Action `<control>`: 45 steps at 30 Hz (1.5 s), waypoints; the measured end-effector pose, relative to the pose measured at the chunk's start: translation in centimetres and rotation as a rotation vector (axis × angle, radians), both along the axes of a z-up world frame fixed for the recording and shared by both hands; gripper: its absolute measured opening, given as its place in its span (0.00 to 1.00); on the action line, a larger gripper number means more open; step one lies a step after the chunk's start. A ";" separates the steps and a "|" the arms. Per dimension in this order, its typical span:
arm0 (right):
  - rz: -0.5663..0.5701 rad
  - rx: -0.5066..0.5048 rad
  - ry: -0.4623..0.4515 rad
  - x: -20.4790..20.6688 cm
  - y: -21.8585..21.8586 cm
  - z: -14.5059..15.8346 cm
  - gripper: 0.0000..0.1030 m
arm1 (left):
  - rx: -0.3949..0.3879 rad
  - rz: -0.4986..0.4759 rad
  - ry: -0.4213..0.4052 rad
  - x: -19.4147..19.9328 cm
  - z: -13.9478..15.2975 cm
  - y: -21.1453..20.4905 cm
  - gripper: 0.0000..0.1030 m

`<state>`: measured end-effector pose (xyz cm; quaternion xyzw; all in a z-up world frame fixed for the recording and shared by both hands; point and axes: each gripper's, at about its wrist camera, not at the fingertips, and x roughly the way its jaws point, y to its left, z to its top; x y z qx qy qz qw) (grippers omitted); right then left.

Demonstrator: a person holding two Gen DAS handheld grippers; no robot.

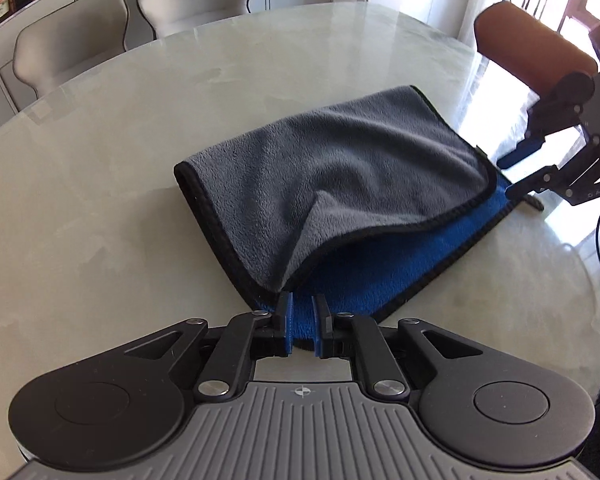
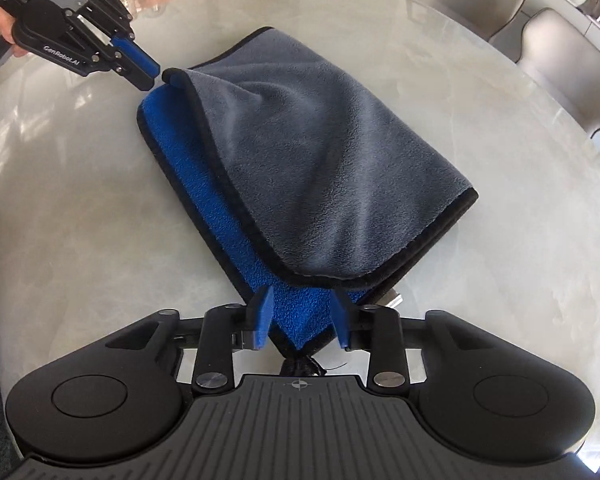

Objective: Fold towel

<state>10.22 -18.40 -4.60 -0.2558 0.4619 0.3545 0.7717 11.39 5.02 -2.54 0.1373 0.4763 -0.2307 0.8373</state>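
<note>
Left gripper [image 1: 302, 326], nearest the left wrist camera at 6 o'clock: jaws parted by a narrow gap, blue towel pile showing between the pads, nothing clamped. In the right wrist view the same gripper [image 2: 156, 74] sits at 10 o'clock, its fingertips at the raised grey corner; contact there cannot be confirmed.

Right gripper [image 2: 302, 322]: jaws apart, straddling the near blue corner of the towel without pinching it. From the left wrist camera it [image 1: 512, 176] appears at 3 o'clock, fingers spread at the towel's far edge.

Towel [image 1: 340, 172]: grey one side, blue the other, black trim. It lies on the table, grey layer folded over the blue, the fold short of the edge so a blue strip [image 2: 204, 184] is left exposed along one side. The grey layer is rumpled, with a crease running toward the left gripper. A black tassel-like loop [image 2: 300, 366] shows at the corner beneath the right gripper.

Table [image 1: 100, 200]: pale, glossy, marbled, rounded edge. Pale upholstered chairs [image 1: 72, 48] stand at 11 o'clock beyond it.
</note>
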 end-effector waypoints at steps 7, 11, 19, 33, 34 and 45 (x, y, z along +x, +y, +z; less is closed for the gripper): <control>-0.236 0.164 0.055 1.0 -2.0 -0.1 0.32 | 0.030 -0.029 -0.059 -1.0 -0.1 -0.3 0.16; -0.523 0.383 0.189 2.0 -5.1 -0.7 0.33 | -0.101 0.128 0.055 0.1 -0.4 0.7 0.34; -0.835 0.711 0.353 1.0 -9.3 -3.2 0.33 | -0.600 0.586 0.326 1.1 -3.1 5.0 0.58; -0.996 0.808 0.392 1.0 -9.7 -5.7 0.34 | -0.918 0.897 0.508 1.0 -7.0 7.0 0.70; -0.997 0.813 0.385 1.0 -9.7 -5.7 0.34 | -0.925 0.911 0.512 1.0 -7.1 7.1 0.70; -0.965 0.837 0.337 1.5 -8.7 -6.1 0.25 | -1.051 1.079 0.477 1.1 -8.2 7.4 0.59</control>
